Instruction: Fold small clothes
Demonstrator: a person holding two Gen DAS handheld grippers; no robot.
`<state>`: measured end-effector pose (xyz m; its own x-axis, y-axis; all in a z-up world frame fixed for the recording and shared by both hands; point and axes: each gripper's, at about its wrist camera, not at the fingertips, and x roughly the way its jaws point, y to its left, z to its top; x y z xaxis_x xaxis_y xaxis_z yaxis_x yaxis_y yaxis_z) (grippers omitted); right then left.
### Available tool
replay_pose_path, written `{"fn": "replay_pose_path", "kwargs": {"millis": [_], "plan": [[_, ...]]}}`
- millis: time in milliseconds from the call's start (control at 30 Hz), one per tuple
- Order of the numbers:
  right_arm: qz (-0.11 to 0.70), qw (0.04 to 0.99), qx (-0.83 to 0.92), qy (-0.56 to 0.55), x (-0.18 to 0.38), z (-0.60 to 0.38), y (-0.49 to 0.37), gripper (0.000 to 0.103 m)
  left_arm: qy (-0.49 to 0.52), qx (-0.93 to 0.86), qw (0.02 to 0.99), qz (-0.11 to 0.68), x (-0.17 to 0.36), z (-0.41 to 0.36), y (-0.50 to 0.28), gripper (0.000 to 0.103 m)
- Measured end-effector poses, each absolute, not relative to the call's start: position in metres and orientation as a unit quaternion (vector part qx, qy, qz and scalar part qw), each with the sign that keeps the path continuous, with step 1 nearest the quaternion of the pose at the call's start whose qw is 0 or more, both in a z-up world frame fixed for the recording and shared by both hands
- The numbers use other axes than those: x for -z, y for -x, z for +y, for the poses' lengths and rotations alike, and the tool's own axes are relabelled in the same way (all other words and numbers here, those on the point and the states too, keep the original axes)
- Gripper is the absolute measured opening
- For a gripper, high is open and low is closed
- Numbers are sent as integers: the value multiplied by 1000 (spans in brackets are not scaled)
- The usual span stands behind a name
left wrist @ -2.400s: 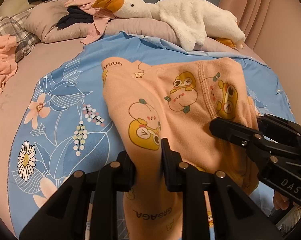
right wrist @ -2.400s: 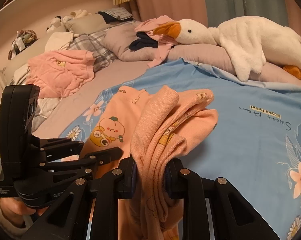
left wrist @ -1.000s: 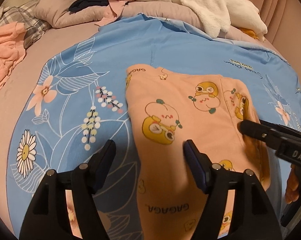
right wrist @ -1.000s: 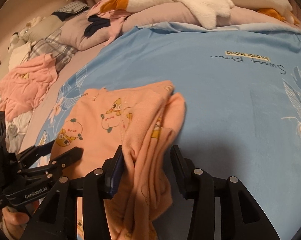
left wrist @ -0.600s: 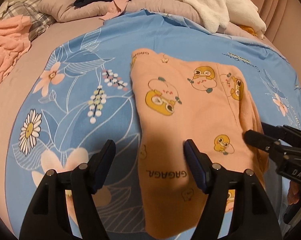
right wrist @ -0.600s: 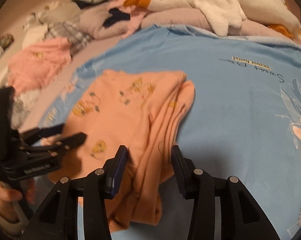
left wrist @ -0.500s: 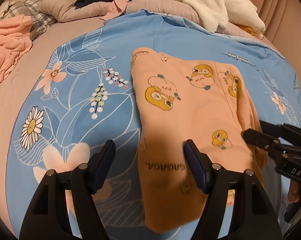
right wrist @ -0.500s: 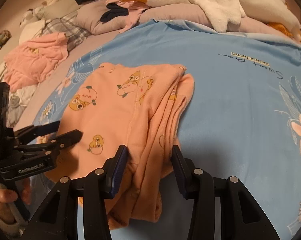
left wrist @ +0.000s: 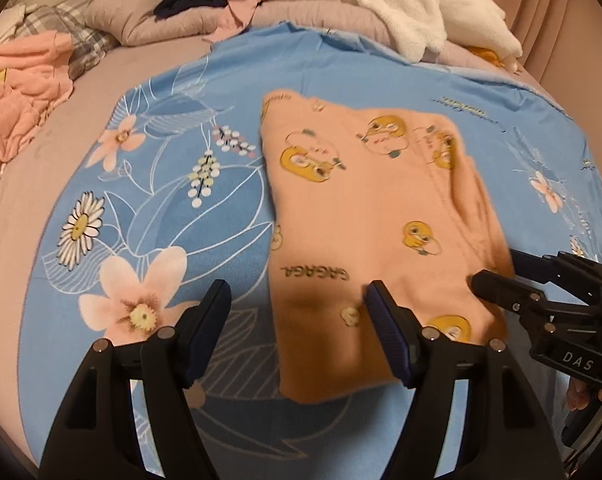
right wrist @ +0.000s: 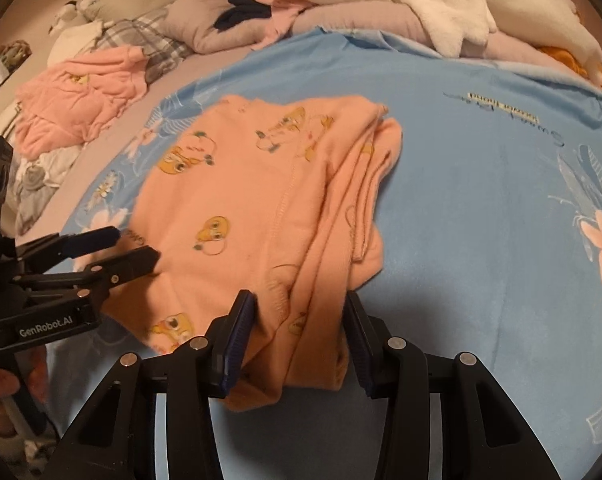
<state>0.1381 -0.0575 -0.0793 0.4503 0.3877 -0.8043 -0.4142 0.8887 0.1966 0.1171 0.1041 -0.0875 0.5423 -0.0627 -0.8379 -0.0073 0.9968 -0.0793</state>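
A small orange garment with yellow cartoon prints (left wrist: 365, 216) lies folded flat on the blue floral blanket (left wrist: 161, 208); it also shows in the right wrist view (right wrist: 261, 208), with layered folds along its right side. My left gripper (left wrist: 297, 308) is open and empty, just above the garment's near left edge. My right gripper (right wrist: 299, 320) is open and empty, its jaws standing either side of the garment's near right edge. Each gripper shows in the other's view: the right gripper (left wrist: 497, 276) and the left gripper (right wrist: 133, 248).
A white plush goose (left wrist: 381, 0) lies on grey pillows (left wrist: 149, 20) at the far side. A crumpled pink garment (right wrist: 81, 92) and more clothes lie at the left on the mauve sheet (left wrist: 13, 208). A curtain hangs behind.
Both grippers let go of the orange garment and opened, then drew back toward me. The garment now lies flat and folded on the blanket.
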Motion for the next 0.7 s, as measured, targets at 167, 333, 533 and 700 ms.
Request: {"fn": "replay_pose_path", "kwargs": {"millis": [167, 333, 533, 700], "plan": [[449, 862, -233, 6, 58, -65, -119, 47, 38, 13, 884, 466, 70, 101, -104, 79], [424, 878, -222, 5, 35, -75, -98, 67, 39, 5, 892, 450, 46, 97, -88, 93], [397, 892, -218, 5, 13, -85, -75, 84, 25, -15, 899, 436, 20, 91, -67, 102], [373, 900, -226, 4, -2, -89, -55, 101, 15, -16, 900, 436, 5, 83, -51, 102]]}}
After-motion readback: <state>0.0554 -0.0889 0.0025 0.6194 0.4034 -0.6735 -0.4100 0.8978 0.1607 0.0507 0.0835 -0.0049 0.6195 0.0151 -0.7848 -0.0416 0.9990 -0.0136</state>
